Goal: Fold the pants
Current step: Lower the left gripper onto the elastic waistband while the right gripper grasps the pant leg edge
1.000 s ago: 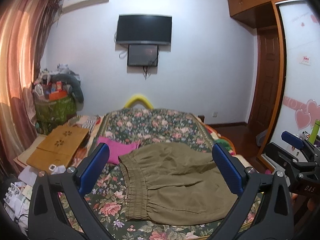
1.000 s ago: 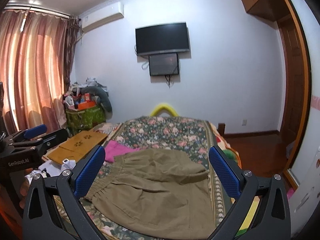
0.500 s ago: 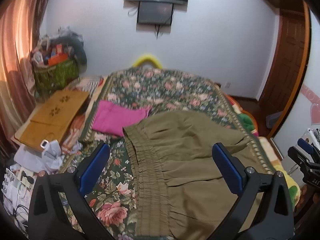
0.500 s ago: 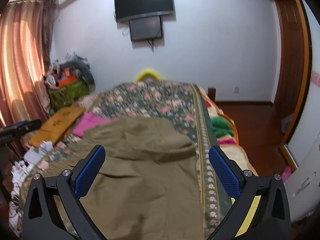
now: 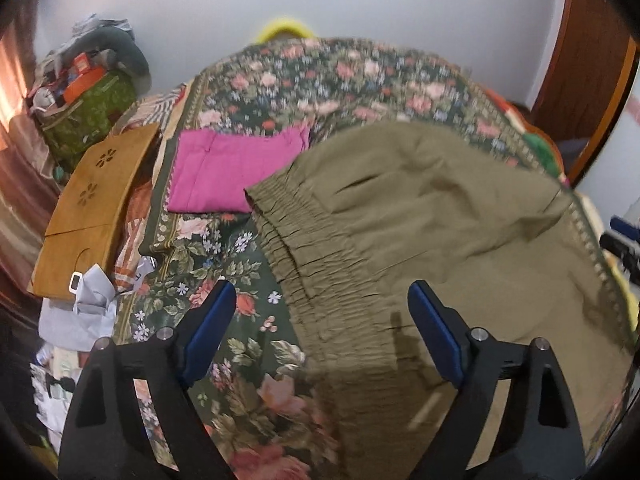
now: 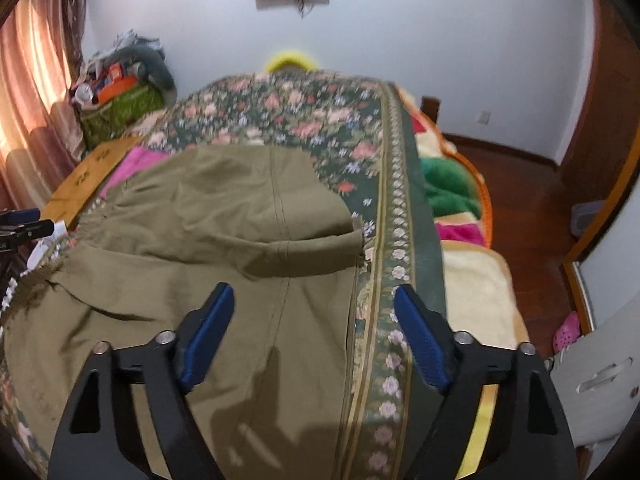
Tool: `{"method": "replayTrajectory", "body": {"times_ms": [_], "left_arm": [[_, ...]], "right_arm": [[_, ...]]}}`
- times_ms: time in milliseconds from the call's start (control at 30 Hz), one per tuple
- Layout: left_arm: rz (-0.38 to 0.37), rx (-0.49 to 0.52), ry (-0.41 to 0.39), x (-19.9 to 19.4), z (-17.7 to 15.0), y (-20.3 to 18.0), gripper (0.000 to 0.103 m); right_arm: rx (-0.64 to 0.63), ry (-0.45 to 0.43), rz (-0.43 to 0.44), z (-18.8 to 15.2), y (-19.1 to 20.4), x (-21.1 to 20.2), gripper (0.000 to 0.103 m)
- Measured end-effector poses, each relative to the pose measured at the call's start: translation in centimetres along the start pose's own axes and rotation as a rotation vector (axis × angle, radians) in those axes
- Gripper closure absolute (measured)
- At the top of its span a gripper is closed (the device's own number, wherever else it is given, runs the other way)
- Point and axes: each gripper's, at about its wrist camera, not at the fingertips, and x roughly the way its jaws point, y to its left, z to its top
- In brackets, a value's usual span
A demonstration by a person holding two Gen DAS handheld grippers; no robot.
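The left gripper gapes wide above the pants' elastic waistband, holding nothing. The right gripper is equally wide over their right edge.

My left claw is wide open, nothing between the blue pads, over the near edge of the olive pants. Pants lie on the floral bedspread, gathered waistband running near-to-far below me. Folded pink cloth just far-left of the waistband. Wooden board off the bed's left side. Right claw pokes in at right edge.
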Motion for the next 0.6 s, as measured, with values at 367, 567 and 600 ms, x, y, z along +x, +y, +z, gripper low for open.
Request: {"method": "replayTrajectory", "body": {"times_ms": [367,567,600], "left_arm": [[-0.115,-0.010,0.178,5.1,0.4,0.6,0.027],[-0.188,-0.015,0.250,6.9,0.5,-0.1,0.035],[-0.192,-0.017,0.260,7.3,0.5,-0.1,0.036]], "right_arm": [[-0.019,0.178,0.048,1.0,-1.6,6.3,0.067],[-0.038,0.193,0.058,1.9,-2.0,7.4,0.065],[-0.045,0.202,0.058,1.9,-2.1,7.7,0.065]]}}
